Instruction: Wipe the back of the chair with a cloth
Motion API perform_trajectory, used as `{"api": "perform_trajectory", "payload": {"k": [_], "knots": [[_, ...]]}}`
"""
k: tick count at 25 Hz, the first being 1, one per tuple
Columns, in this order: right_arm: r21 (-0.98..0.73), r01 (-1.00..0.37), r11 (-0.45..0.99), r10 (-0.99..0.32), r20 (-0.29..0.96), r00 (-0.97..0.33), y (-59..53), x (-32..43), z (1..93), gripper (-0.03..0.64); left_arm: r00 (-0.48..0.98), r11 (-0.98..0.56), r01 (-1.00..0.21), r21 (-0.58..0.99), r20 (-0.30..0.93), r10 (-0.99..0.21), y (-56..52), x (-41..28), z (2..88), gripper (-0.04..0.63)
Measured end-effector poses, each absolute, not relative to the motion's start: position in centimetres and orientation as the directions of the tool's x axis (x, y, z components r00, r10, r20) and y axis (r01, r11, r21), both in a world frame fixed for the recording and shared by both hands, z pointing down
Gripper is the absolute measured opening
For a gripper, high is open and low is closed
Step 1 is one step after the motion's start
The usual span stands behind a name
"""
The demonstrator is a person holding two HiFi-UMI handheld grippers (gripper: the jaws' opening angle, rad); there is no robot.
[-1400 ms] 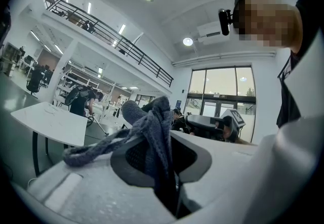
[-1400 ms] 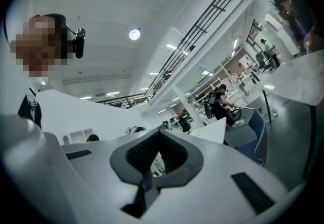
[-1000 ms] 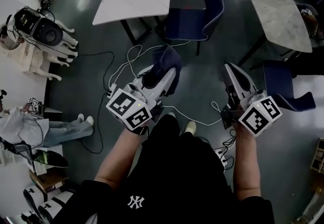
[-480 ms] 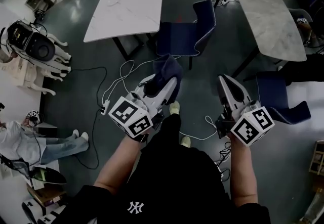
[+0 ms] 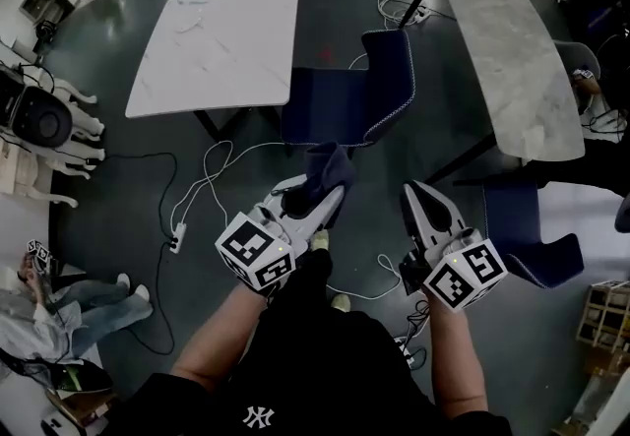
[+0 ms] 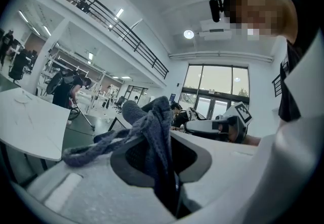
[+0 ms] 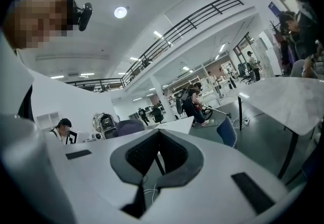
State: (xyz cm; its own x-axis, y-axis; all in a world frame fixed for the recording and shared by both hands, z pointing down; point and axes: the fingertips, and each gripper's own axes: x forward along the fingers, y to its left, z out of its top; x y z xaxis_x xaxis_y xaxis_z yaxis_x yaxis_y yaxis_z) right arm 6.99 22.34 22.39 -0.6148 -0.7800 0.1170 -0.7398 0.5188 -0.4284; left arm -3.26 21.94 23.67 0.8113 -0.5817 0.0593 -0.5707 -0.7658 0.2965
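**Chair nearer, cloth not yet on it**
The chair [image 5: 340, 101] has come closer to both grippers; its backrest [image 5: 398, 70] now stands ahead of the jaws, between the two pairs, clear of both. The left gripper [image 5: 330, 194] is clamped on the cloth [image 5: 326, 168], which bunches past its jaw tips. The right gripper [image 5: 412, 191] has its jaws together on nothing. The wipe will likely go best if the bunched cloth leads and meets the backrest flat.
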Motion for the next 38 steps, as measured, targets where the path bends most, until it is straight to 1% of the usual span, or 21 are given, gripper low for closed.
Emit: {"api": "perform_trajectory", "payload": {"k": [8,17,23,29,32,38], "knots": [[-0.427,-0.780,0.457,-0.810,0.163,-0.564,12.3,5.6,23.9,0.012,0.861,-0.819,-0.499,0.284,0.054,-0.506,11.1,-3.7,25.7,0.063],[-0.412,-0.799,0.437,-0.822,0.179,-0.541,4.6,6.0,26.5,0.012,0.879,-0.825,-0.469,0.317,0.080,-0.469,2.9,-1.6,29.4,0.063],[-0.383,-0.799,0.463,-0.806,0.193,-0.560,-1.8,8.2,28.9,0.012,0.875,-0.822,-0.478,0.310,0.091,-0.475,-3.7,1.4,32.4,0.063],[-0.398,-0.783,0.479,-0.779,0.219,-0.588,-9.2,11.4,32.8,0.012,0.865,-0.802,-0.501,0.326,0.152,-0.479,-10.9,5.3,37.5,0.063],[-0.393,-0.780,0.488,-0.761,0.246,-0.600,-12.1,12.5,34.9,0.012,0.859,-0.792,-0.510,0.335,0.146,-0.491,-14.2,6.8,39.7,0.063],[-0.364,-0.808,0.463,-0.781,0.263,-0.567,-17.5,14.0,39.9,0.012,0.857,-0.812,-0.515,0.275,0.141,-0.496,-21.3,8.9,46.4,0.063]]}}
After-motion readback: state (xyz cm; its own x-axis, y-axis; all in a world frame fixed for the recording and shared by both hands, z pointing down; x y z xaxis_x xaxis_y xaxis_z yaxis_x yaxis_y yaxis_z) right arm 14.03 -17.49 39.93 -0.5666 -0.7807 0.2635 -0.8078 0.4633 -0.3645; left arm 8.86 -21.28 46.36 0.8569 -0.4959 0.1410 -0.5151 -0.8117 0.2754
